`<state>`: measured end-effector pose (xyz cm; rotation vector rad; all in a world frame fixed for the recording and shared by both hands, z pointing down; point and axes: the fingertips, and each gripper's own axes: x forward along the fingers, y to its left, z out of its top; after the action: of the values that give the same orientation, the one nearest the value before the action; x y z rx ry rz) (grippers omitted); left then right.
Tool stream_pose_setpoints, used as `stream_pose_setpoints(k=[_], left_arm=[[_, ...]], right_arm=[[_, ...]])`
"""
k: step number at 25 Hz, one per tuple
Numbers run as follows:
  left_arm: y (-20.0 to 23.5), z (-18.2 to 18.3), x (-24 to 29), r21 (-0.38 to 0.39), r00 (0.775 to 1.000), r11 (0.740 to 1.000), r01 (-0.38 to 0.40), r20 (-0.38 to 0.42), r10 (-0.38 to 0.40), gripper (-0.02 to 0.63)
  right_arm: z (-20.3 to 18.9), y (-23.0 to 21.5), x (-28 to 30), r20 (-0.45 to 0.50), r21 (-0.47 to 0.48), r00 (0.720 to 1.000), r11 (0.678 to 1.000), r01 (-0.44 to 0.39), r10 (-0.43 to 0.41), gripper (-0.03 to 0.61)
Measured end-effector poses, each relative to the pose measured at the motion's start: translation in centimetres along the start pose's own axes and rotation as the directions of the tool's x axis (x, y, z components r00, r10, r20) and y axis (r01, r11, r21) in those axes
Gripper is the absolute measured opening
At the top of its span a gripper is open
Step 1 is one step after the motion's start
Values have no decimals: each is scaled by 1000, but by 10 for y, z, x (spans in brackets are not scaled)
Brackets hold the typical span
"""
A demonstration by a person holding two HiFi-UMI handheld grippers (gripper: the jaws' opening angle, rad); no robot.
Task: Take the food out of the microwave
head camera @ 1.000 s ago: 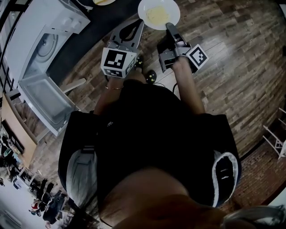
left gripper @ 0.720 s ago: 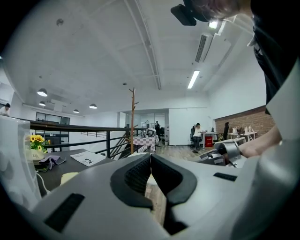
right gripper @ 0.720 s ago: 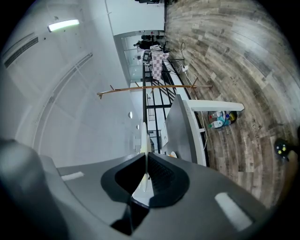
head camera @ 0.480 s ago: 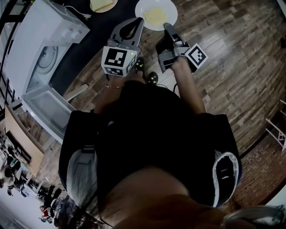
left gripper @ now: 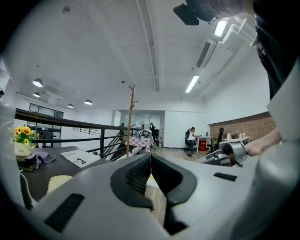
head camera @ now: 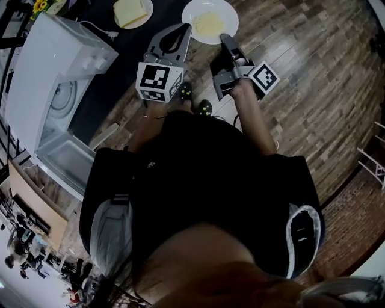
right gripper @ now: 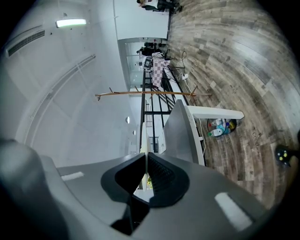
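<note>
The right gripper (head camera: 224, 37) has its fingers pinched narrow on the near rim of a round white plate (head camera: 191, 12) carrying pale yellow food (head camera: 209, 24). The plate is out of the white microwave (head camera: 48, 66), held beside the right edge of the dark bench (head camera: 99, 78), above the wooden plank floor (head camera: 301, 78). The left gripper (head camera: 187, 28) sits just beside the plate with its fingers together and nothing between them. At the bench's left end the microwave's door (head camera: 60, 165) hangs open.
</note>
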<state>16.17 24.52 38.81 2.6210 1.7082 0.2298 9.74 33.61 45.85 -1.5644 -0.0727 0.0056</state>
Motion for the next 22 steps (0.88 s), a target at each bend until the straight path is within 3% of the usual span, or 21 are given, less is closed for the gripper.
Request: stream_pose_setpoints(k=[6, 13, 22], left_arm=[[18, 1, 7, 7, 1000, 1000, 9, -5, -9, 8], [54, 4, 9, 7, 1000, 1000, -12, 5, 12, 8], [69, 8, 12, -4, 998, 998, -55, 10, 55, 8]], right_arm=[[-2, 3, 21, 3, -4, 1000, 1000, -6, 6, 12], [-13, 6, 50, -2, -12, 1000, 1000, -16, 16, 12], [-13, 8, 65, -40, -17, 999, 1000, -3, 2, 12]])
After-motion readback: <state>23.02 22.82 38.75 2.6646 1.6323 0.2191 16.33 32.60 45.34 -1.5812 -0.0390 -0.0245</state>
